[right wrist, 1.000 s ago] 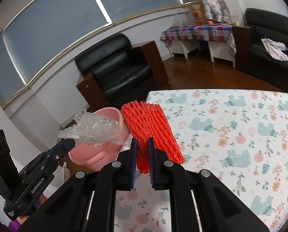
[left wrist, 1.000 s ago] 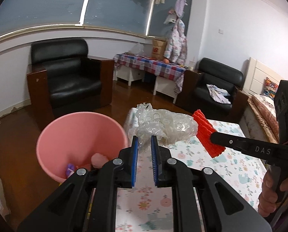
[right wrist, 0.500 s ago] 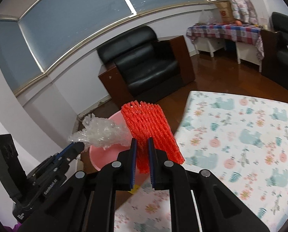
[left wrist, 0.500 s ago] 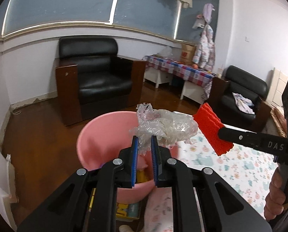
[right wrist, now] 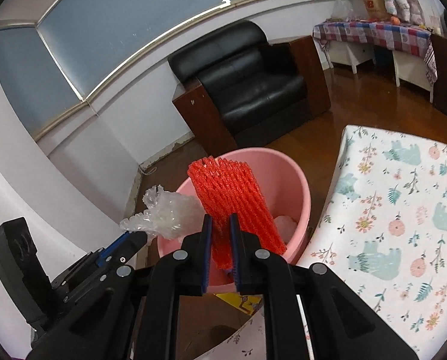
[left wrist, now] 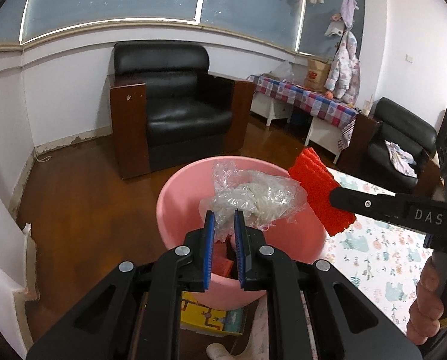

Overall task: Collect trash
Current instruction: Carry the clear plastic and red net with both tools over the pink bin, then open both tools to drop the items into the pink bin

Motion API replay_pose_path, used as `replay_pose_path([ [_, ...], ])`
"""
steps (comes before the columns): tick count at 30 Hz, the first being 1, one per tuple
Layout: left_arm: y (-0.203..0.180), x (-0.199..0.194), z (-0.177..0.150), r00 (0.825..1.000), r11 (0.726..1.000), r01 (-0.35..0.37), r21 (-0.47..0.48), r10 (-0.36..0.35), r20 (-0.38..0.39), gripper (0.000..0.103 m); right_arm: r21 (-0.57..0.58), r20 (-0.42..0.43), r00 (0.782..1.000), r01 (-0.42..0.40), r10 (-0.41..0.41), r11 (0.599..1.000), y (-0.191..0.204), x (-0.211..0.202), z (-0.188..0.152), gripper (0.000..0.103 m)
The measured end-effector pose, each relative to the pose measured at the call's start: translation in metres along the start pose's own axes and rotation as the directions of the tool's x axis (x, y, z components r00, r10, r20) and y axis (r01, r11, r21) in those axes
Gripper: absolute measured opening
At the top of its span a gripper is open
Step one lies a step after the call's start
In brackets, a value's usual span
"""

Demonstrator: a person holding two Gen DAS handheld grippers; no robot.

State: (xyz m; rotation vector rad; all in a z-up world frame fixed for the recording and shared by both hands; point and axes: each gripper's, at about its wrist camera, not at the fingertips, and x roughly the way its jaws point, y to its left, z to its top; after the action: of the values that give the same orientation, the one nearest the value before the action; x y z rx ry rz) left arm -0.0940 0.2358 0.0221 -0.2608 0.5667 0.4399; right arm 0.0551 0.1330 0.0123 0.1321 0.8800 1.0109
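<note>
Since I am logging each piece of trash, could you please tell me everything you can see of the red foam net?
The red foam net is a soft sleeve of bright red open mesh foam, flattened and ribbed, with a ragged open top edge. It stands roughly upright, leaning slightly, pinched near its lower end by the right gripper, whose blue pads press on it. It hangs above the pink bucket beside the floral tablecloth. Its upper part appears to overlap the crumpled clear plastic wrap; contact is uncertain.
</note>
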Motion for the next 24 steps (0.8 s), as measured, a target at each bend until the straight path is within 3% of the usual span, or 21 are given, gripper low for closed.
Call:
replay_pose_path([
  [10,0.006,0.012,0.003,1.0,0.999,-0.02,-0.027,0.02,-0.019,0.013,0.008,-0.01,1.0,-0.024,0.024,1.0,-0.004,0.02,-0.005,0.015],
  [12,0.006,0.013,0.003,0.999,0.999,-0.022,-0.026,0.021,-0.026,0.017,0.003,-0.004,1.0,-0.021,0.021,1.0,-0.003,0.021,-0.005,0.021],
  [14,0.005,0.015,0.004,0.999,0.999,-0.029,-0.02,0.028,-0.034,0.022,0.001,0.011,1.0,-0.01,0.01,1.0,-0.003,0.019,-0.005,0.044],
  [20,0.004,0.013,0.006,1.0,0.999,0.01,-0.031,-0.011,-0.024,0.036,-0.011,0.033,0.999,0.001,-0.001,1.0,-0.006,0.007,-0.006,0.05],
  [24,0.001,0.009,0.007,0.999,0.999,0.032,-0.036,-0.033,-0.017,0.038,-0.03,0.047,0.998,0.038,-0.036,0.999,-0.008,-0.006,-0.01,0.055],
])
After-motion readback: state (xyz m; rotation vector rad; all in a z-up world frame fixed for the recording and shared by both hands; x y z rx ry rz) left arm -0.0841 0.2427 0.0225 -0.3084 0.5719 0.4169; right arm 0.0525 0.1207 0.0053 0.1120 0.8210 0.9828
